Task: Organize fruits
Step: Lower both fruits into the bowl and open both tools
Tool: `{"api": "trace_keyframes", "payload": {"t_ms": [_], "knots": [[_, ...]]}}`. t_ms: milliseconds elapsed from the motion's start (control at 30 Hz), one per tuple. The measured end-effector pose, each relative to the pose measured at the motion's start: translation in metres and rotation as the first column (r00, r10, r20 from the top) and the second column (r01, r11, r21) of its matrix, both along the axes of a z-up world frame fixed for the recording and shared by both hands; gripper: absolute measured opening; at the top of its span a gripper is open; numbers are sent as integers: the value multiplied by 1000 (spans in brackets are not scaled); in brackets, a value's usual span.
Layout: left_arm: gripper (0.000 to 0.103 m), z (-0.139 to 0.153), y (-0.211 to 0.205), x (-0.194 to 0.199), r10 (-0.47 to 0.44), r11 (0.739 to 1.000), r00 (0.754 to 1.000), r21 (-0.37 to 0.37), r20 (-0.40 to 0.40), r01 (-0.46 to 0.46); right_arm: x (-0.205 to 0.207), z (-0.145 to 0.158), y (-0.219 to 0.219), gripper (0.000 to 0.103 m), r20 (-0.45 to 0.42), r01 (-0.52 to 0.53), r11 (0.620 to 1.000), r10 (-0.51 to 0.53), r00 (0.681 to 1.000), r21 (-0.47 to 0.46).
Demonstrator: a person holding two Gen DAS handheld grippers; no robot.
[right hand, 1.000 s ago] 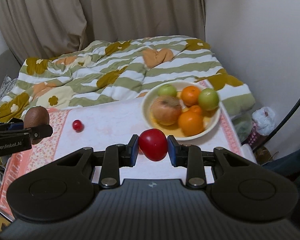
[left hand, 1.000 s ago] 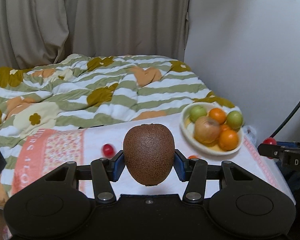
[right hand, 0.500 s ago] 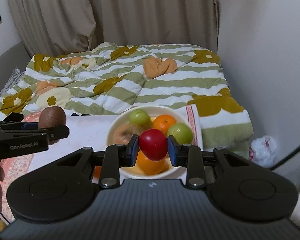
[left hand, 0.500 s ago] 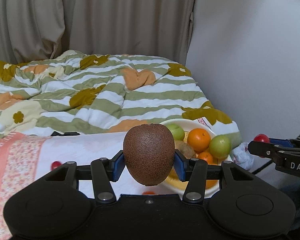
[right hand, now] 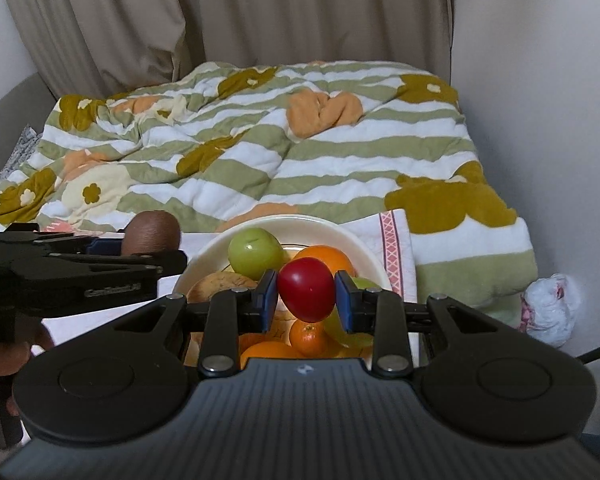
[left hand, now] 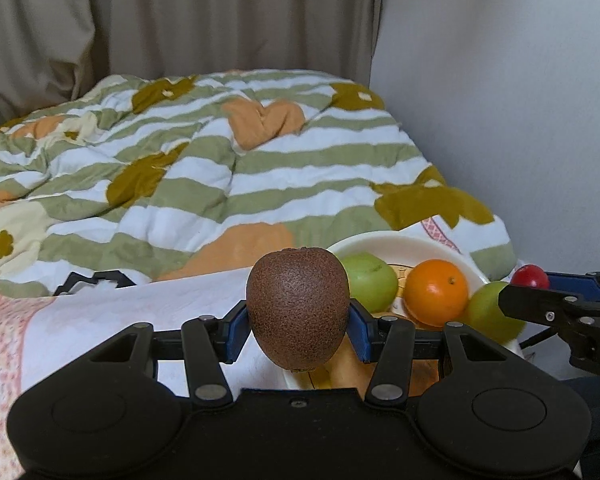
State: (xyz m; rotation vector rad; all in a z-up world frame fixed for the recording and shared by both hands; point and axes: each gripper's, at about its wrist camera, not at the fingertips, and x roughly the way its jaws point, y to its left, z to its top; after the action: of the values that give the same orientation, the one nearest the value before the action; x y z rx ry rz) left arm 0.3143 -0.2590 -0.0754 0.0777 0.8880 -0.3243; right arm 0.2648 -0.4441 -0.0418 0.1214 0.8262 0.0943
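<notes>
- bowl [left hand: 384, 240]: near half hidden behind kiwi [left hand: 297, 314] and the left claw [left hand: 298, 330] body in left wrist view
- brownish fruit [right hand: 220, 286] in the bowl: mostly covered by right claw [right hand: 306, 300] linkage, kind unclear
- lower oranges [right hand: 308, 336]: cut off by claw body
- right-hand green fruit [right hand: 364, 284]: only slivers show behind red fruit [right hand: 306, 294]
- black object [left hand: 96, 282] at duvet edge: partly buried, can't identify
- hand [right hand: 4, 356] at left edge: cropped, blurred

Both grippers (fruit held) have moved right, over the bowl [right hand: 364, 248].
</notes>
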Motion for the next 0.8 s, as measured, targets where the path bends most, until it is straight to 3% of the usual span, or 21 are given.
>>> {"api": "trace_keyframes", "payload": {"t_ms": [300,367,400,433,800], "knots": [[57,-13,-8,18,-45,999,998,-3,-39,45,19,-15,0,46,-36,27,1000,-27,999,10],[75,-11,-6,19,-50,999,998,-16,-33,50,21,-16,-1,46,-38,33,999,-33,999,12],[91,-9,-5,17,-48,999,999,-21,-15,47,23,-15,-1,46,-39,37,999,-36,999,13],[96,-6,-4,15,-44,999,999,-25,2,44,24,-15,-2,46,-39,39,999,-39,998,13],[97,12,17,-8,-26,999,999,-20,23,26,30,-15,5,46,-40,23,1000,-22,999,12]]}}
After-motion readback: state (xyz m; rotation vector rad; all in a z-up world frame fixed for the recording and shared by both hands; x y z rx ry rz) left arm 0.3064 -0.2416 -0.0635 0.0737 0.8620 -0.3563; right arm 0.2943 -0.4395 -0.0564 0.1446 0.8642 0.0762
